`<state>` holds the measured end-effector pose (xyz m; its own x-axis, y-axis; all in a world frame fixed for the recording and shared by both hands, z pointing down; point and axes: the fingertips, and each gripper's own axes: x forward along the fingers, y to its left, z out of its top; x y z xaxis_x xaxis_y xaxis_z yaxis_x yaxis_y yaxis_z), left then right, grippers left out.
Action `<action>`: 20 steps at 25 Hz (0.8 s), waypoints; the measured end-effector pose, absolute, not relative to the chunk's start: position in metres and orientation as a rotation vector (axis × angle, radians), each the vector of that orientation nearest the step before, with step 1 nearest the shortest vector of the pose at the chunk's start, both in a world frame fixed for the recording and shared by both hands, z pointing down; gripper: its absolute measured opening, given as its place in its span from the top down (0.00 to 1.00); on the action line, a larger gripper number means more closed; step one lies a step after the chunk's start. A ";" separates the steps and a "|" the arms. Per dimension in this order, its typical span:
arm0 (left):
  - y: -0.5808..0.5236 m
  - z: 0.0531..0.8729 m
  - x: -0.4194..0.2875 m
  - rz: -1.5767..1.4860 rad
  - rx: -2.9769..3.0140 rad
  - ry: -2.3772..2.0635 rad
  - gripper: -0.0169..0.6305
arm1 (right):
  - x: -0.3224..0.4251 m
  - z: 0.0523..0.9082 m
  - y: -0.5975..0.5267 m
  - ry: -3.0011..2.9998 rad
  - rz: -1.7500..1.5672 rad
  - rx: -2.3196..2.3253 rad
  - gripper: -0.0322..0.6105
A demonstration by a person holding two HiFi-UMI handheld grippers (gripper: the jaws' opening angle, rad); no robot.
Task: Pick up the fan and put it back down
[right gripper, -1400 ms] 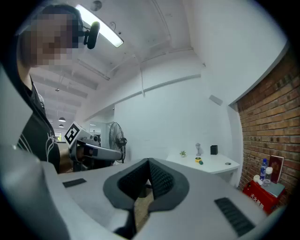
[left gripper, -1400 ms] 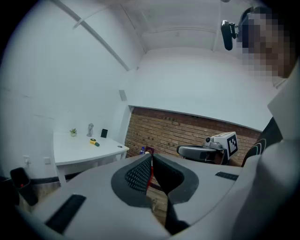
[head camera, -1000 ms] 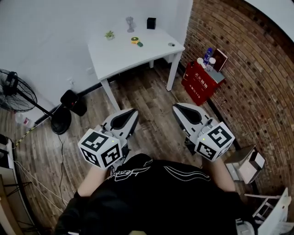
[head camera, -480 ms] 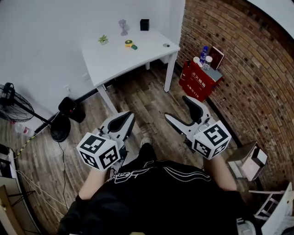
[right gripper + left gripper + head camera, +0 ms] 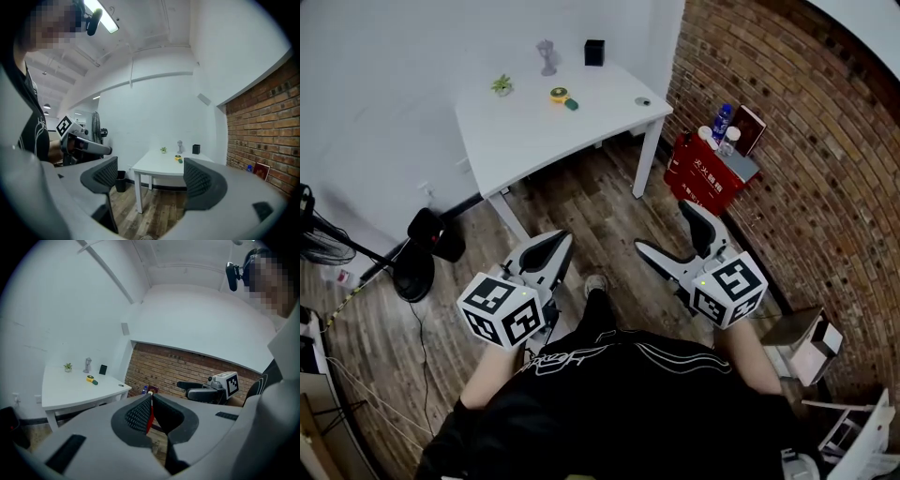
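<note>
Black pedestal fan (image 5: 413,278) on the floor at left, long axis upright, facing unclear, well left of my left gripper (image 5: 558,242). Left jaws together, empty. Right gripper (image 5: 662,225) jaws opening, nothing between.

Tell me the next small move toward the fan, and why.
Probably turn left toward the fan: it stands at the head view's left edge, while both grippers point toward the white table. The right gripper is opening with nothing between its jaws; the left gripper is shut and empty.
</note>
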<state>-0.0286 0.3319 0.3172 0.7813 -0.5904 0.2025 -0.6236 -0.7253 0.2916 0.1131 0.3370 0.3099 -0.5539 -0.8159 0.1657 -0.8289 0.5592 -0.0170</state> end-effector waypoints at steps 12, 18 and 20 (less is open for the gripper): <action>0.125 0.338 -0.029 0.179 2.535 -0.979 0.92 | 0.112 0.335 0.128 -2.627 0.236 1.324 0.28; 0.026 0.358 -0.038 0.203 2.459 -1.015 0.92 | 0.102 0.352 0.026 -2.620 0.304 1.291 0.28; 0.003 0.365 -0.042 0.210 2.438 -1.018 0.92 | 0.097 0.356 0.002 -2.613 0.312 1.281 0.28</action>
<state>-0.0416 0.0027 0.3651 0.7104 -0.6276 0.3183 -0.7024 -0.6040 0.3767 0.0974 0.0020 0.3561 -0.5983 -0.7498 0.2826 -0.7953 0.5988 -0.0950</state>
